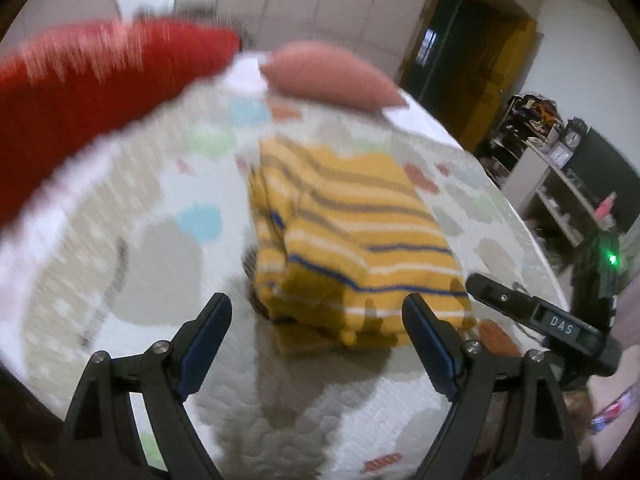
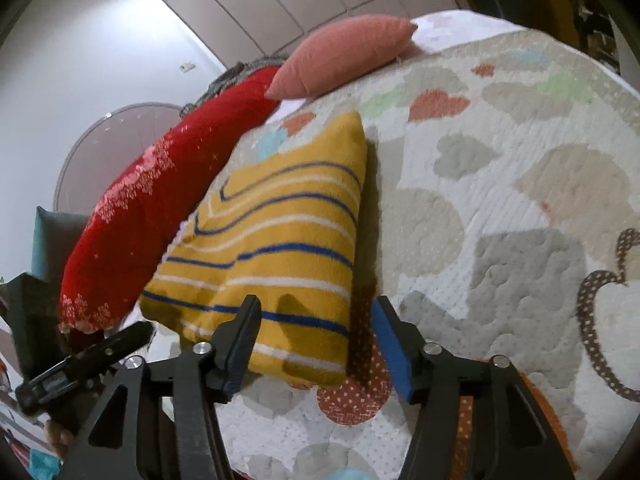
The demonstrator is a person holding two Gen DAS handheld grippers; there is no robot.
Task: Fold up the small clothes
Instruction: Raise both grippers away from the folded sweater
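Both grippers are hanging released over the bed. The left gripper (image 1: pixel 316 314) is standing with its jaws spread wide and nothing between them; the folded yellow striped garment (image 1: pixel 352 240) is lying just ahead of its fingertips, apart from them. The right gripper (image 2: pixel 316 320) is also standing with jaws apart, gripping nothing: its left finger is showing over the garment's near edge (image 2: pixel 280 248), its right finger just beside that edge, over the patchwork quilt (image 2: pixel 500 200) the garment is resting on. Beyond the garment a red bolster (image 2: pixel 132 232) and a pink cushion (image 2: pixel 344 52) are lying at the far side of the quilt
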